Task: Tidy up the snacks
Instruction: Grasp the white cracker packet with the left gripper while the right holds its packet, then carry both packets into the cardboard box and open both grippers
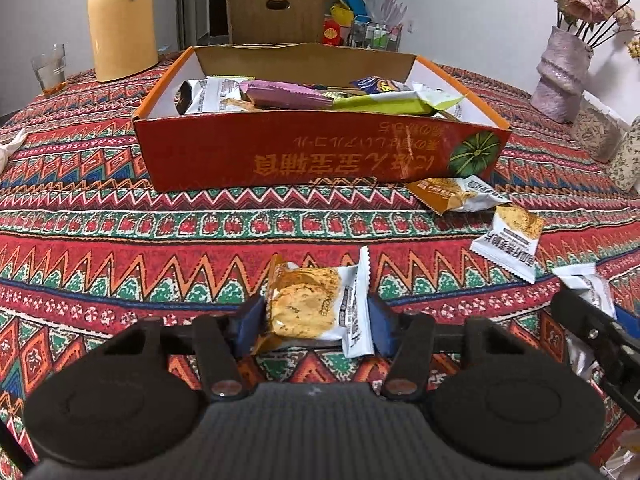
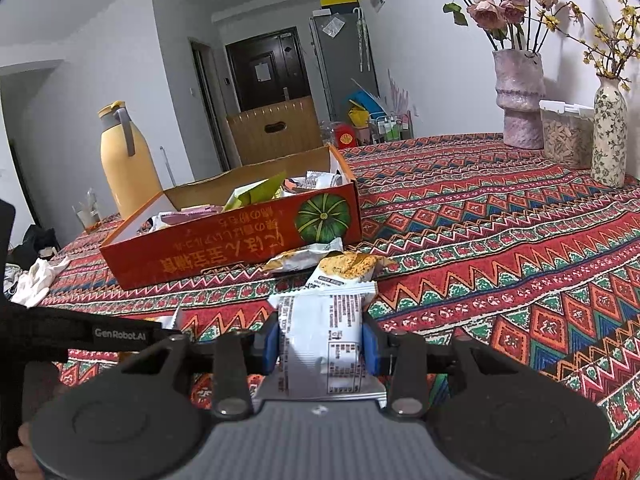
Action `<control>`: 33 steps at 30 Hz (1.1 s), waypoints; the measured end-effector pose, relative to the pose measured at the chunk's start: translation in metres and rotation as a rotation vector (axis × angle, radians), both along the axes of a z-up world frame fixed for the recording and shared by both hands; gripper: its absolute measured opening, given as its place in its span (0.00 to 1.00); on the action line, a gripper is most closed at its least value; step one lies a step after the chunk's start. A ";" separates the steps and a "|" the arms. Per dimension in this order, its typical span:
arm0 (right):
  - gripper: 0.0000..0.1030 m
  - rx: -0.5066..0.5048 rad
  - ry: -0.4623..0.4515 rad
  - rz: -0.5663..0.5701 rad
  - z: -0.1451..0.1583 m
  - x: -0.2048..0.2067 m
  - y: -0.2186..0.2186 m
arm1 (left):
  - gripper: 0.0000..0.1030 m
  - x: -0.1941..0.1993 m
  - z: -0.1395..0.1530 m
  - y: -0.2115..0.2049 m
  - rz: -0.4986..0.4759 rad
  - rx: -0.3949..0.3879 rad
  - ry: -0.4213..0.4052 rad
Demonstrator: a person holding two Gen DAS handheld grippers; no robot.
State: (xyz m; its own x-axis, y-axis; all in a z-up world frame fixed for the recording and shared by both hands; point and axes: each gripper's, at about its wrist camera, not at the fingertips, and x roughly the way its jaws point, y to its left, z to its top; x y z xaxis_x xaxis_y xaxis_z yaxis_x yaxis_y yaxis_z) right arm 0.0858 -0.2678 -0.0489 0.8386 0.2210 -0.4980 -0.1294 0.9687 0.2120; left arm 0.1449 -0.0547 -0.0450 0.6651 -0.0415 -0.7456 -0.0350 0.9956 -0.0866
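Observation:
An open red cardboard box (image 1: 280, 156) with a pumpkin picture holds several snack packets; it also shows in the right wrist view (image 2: 224, 248). My left gripper (image 1: 316, 316) is shut on a cracker packet (image 1: 308, 304) just above the tablecloth, in front of the box. My right gripper (image 2: 320, 344) is shut on a white snack packet (image 2: 320, 340), printed back side up, to the right of the left gripper. Two loose cracker packets (image 1: 460, 194) (image 1: 512, 240) lie by the box's right front corner; they also show in the right wrist view (image 2: 304, 258) (image 2: 348, 268).
A patterned red tablecloth (image 1: 160, 240) covers the table. A yellow thermos (image 1: 120, 24) and a glass (image 1: 50, 68) stand at the back left. Vases with flowers (image 2: 520, 100) (image 2: 610, 136) and a storage jar (image 2: 566, 136) stand at the right. A white cloth (image 2: 36, 280) lies at the left edge.

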 end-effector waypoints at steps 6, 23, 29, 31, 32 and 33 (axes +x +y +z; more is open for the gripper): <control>0.38 -0.005 -0.001 0.005 0.000 0.000 0.003 | 0.45 -0.005 0.006 -0.001 -0.012 -0.002 -0.031; 0.38 -0.016 -0.035 0.024 0.015 0.000 0.012 | 0.43 -0.015 0.035 0.003 -0.021 -0.002 -0.128; 0.38 -0.010 -0.074 0.036 0.033 0.008 0.019 | 0.43 -0.012 0.056 0.007 -0.014 0.000 -0.188; 0.38 -0.007 -0.089 0.040 0.040 0.013 0.021 | 0.43 -0.010 0.064 0.008 -0.013 -0.003 -0.209; 0.38 -0.006 -0.097 0.041 0.044 0.015 0.023 | 0.43 -0.009 0.068 0.009 -0.012 -0.003 -0.219; 0.38 -0.006 -0.106 0.043 0.047 0.018 0.024 | 0.43 -0.008 0.072 0.009 -0.010 -0.002 -0.231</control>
State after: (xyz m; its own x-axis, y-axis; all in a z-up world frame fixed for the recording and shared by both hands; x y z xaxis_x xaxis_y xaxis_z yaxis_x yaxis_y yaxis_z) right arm 0.1034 -0.2437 -0.0014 0.8762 0.2552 -0.4088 -0.1923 0.9630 0.1890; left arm 0.1370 -0.0456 0.0274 0.8174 -0.0501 -0.5738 -0.0043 0.9957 -0.0930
